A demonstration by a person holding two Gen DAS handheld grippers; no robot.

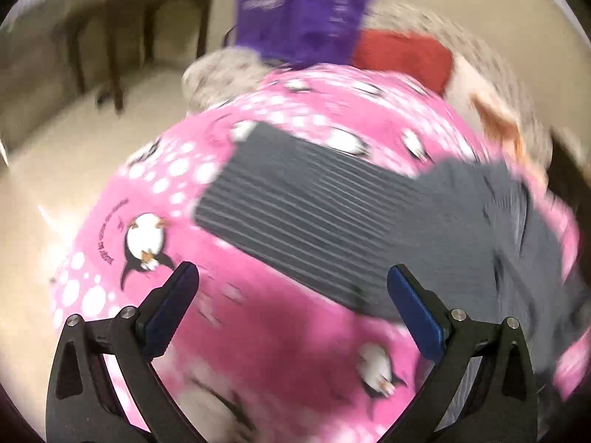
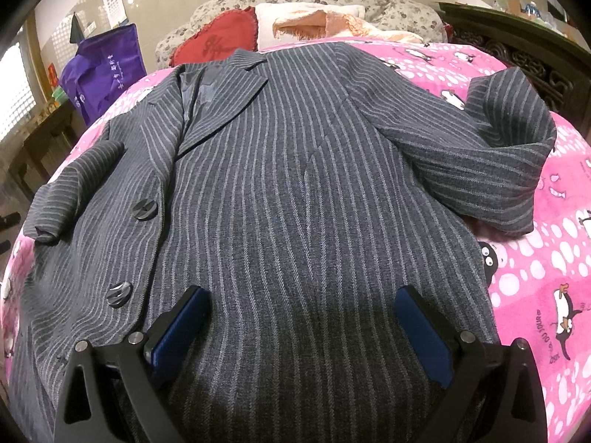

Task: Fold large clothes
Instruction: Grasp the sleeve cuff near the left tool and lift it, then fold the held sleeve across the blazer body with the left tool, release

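Coat (image 2: 280, 170), grey pinstriped, lies spread front-up on the pink penguin bedspread (image 2: 535, 265) of the bed, left sleeve (image 2: 74, 188) lying over its front panel, right sleeve (image 2: 502, 155) bunched and kinked outward. Right hand-held gripper (image 2: 303, 328) hovers over the lower body, fingers apart, gripping nothing. Left hand-held gripper (image 1: 291, 306) also released, above bedspread near the coat's edge; view blurred, probably the left sleeve. Risks: thick fabric slipping from a shallow pinch, the crumpled right sleeve folding in lumpy, buttons (image 2: 144, 208) snagging, bedspread pinched along with cloth.
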